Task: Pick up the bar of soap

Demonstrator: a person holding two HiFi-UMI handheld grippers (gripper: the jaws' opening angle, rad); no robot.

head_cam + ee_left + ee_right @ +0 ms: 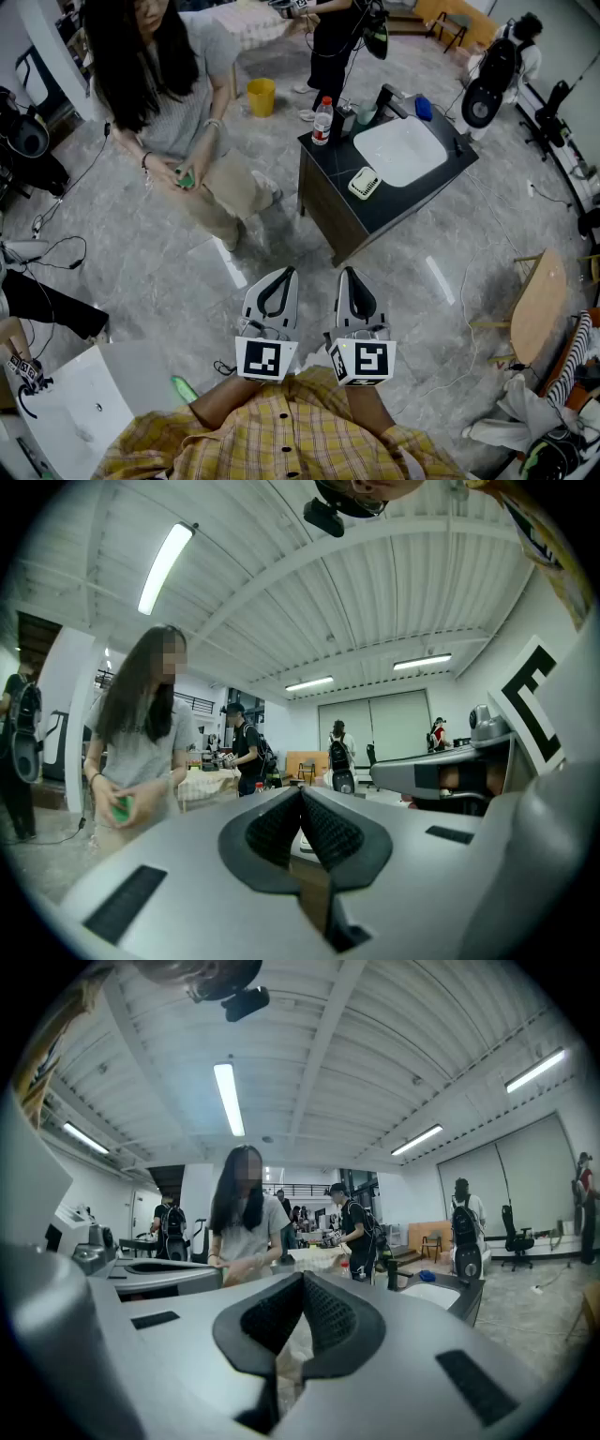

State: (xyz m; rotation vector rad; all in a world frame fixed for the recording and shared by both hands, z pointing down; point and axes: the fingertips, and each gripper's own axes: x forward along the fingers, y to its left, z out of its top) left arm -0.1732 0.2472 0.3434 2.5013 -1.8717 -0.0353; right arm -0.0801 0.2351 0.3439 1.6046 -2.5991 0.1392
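I see bare floor (286, 239) lying open between my left tongs (281, 277), my right tongs (349, 277) and the desk (412, 192), so the straight way ahead is free. A person (178, 112) stands near the desk's left corner and crowds that side. Along the desk's far edge a bottle (322, 120), cups (366, 114) and a tap (389, 98) stand close together. A wooden chair (534, 305) sits well off right.

The left tongs (302, 791) fill the lower centre of the frame, jaws pressed together with nothing between them. At the left stands a person in a grey shirt (141, 747), holding a small green object (122, 807). A ceiling light (167, 566) runs across the upper left.
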